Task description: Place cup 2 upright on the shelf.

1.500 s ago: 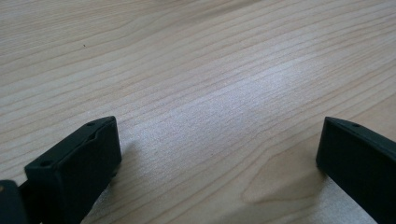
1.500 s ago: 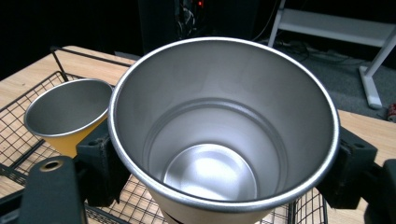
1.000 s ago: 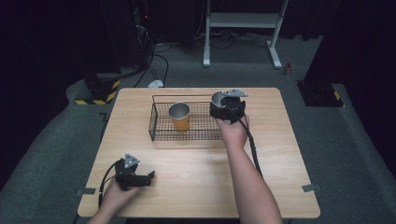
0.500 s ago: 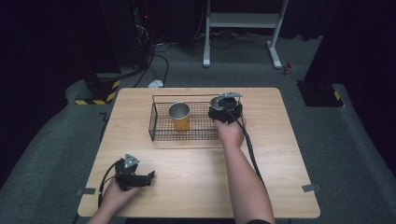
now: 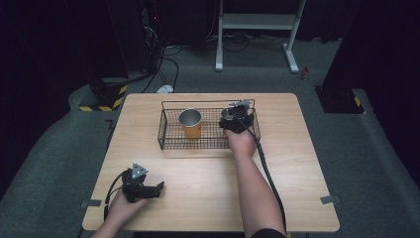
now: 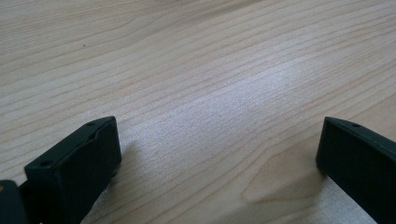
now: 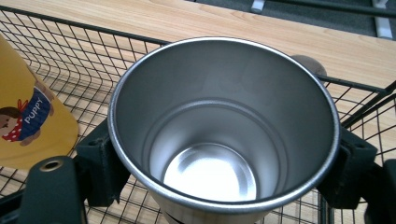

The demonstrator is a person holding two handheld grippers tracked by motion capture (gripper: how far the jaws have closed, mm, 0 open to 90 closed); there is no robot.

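Observation:
A steel cup (image 7: 219, 140) stands upright, mouth up, inside the right end of a black wire basket (image 5: 168, 145). My right gripper (image 7: 224, 165) is shut on the steel cup, one jaw on each side below the rim. In the high view the right gripper (image 5: 234, 116) hangs over the basket's right part, and the steel cup (image 5: 226, 113) peeks out beside it. A yellow cup (image 5: 190, 123) with a puppy picture (image 7: 28, 126) stands in the basket to its left. Near the table's front left my left gripper (image 5: 157, 188) rests open, its jaws wide apart over bare wood (image 6: 219, 154).
The basket wire (image 7: 70, 51) rises close around the steel cup on the far and right sides. The wooden table (image 5: 208, 193) stretches bare between basket and front edge. Cables trail from both grippers. Dark floor, a white stand (image 5: 257, 22) and equipment lie beyond the table.
My right gripper, with the steel cup in it, has shifted slightly left and towards the person within the basket. The left gripper has stayed in place.

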